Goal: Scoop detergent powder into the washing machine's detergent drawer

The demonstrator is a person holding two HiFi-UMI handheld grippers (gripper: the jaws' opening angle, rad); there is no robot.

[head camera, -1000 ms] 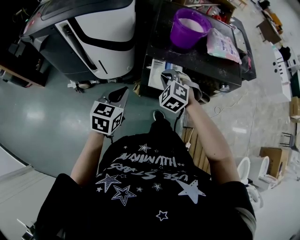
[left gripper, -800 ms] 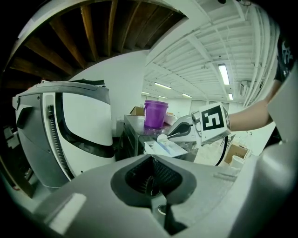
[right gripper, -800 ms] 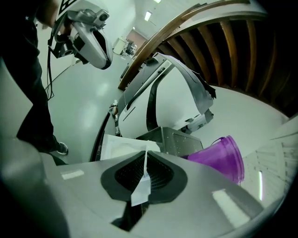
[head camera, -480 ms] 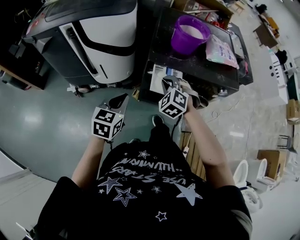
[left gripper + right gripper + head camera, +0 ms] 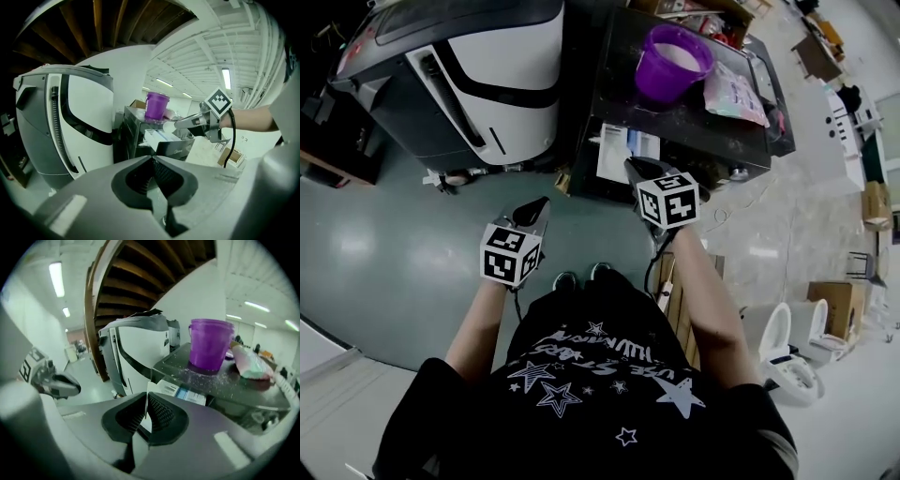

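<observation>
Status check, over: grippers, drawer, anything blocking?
Left gripper shut, empty. Right gripper shut on white scoop, near the open detergent drawer. Purple tub on top; nothing seen blocking.

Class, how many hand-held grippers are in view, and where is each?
2. The left hand-held gripper is over the floor, jaws shut and empty. The right hand-held gripper, shut on a white scoop, is by the open drawer.

Probably warehouse-like workshop — strip lights [image 5: 226, 77], loose toilets [image 5: 787, 361], cardboard boxes [image 5: 834, 300].
</observation>
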